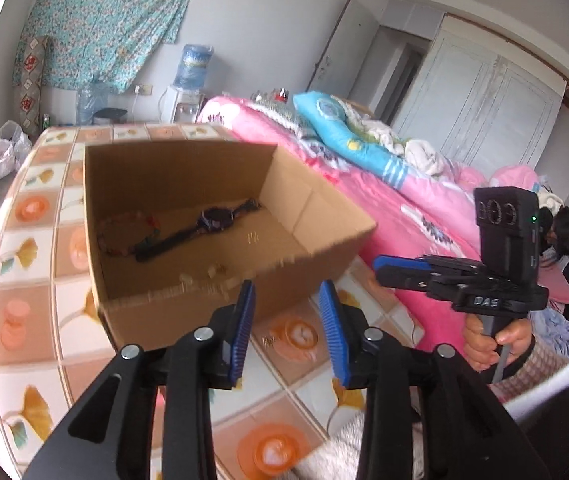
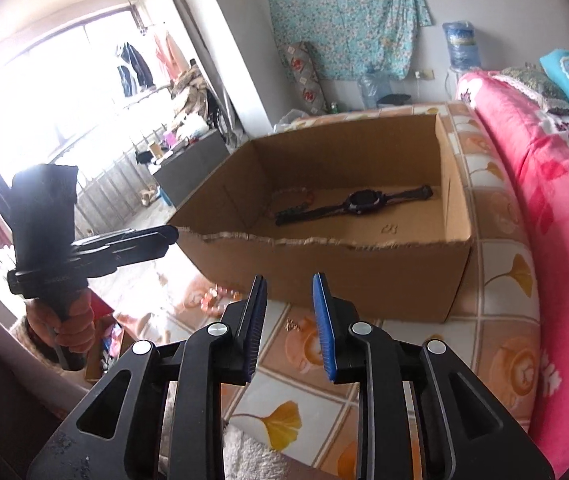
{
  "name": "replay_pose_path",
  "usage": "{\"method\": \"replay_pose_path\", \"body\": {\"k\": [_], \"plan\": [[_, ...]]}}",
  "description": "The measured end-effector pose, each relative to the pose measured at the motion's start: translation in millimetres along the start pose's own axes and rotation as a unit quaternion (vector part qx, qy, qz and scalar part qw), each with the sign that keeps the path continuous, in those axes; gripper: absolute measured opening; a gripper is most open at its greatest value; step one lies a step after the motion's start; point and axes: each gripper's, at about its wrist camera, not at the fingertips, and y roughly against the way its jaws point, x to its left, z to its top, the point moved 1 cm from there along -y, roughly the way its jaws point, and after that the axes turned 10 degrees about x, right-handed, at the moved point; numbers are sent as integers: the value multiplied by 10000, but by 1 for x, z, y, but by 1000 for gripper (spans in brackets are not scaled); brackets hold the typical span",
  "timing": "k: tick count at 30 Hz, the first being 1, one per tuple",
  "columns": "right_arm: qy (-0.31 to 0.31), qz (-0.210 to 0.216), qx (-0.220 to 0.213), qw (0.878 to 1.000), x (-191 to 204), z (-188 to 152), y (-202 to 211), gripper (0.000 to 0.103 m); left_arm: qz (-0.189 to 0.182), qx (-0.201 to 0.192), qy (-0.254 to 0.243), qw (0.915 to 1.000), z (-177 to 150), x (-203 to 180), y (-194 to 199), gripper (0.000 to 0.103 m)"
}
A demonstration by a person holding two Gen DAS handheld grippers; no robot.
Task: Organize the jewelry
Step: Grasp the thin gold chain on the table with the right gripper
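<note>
Patterned counter [image 1: 304, 364] carries the cardboard box [image 1: 188, 316]; both empty, parted tools [image 1: 286, 308] [image 2: 288, 300] could nudge it, scattering the watch [image 1: 214, 220].

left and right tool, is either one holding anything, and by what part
Nothing is held. The left tool and right tool are both open and bare; the watch lies in the cardboard box.

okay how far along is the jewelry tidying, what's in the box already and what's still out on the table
Done: a dark wristwatch and a beaded bracelet already lie inside the cardboard box. In hand: nothing; the left gripper and the right gripper are both open and empty in front of the box. Left: a small gold-coloured piece, too blurred to identify, still lies on the patterned tablecloth in front of the box.
</note>
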Motion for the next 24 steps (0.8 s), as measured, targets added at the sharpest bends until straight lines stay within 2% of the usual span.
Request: {"method": "replay_pose_path", "body": {"k": [5,8,11,15,20,22,24], "plan": [[315,-464,551,9969,20,-14,-51,24,502,632,143,9966,-30,-1,-36,38],[383,-566,679,9953,24,-15,-74,24,1060,1123,7,9880,-47,-4,-66,38],[441,-691,705,9941,26,-12,-89,24,1231,1398,5,9825,-57,-5,-84,38],[563,-773,716,9928,27,-8,-104,24,1221,1305,135,9838,-58,-6,-86,39],[868,-996,910,9870,32,-7,-124,23,1375,1217,41,9830,-61,-12,-87,39],[1071,-1147,866,9838,40,-6,-126,16,1444,1209,-45,9821,-61,-15,-89,39],[1143,-1184,890,9823,44,-6,-126,4,1495,1206,-123,9813,-61,-18,-91,39]]}}
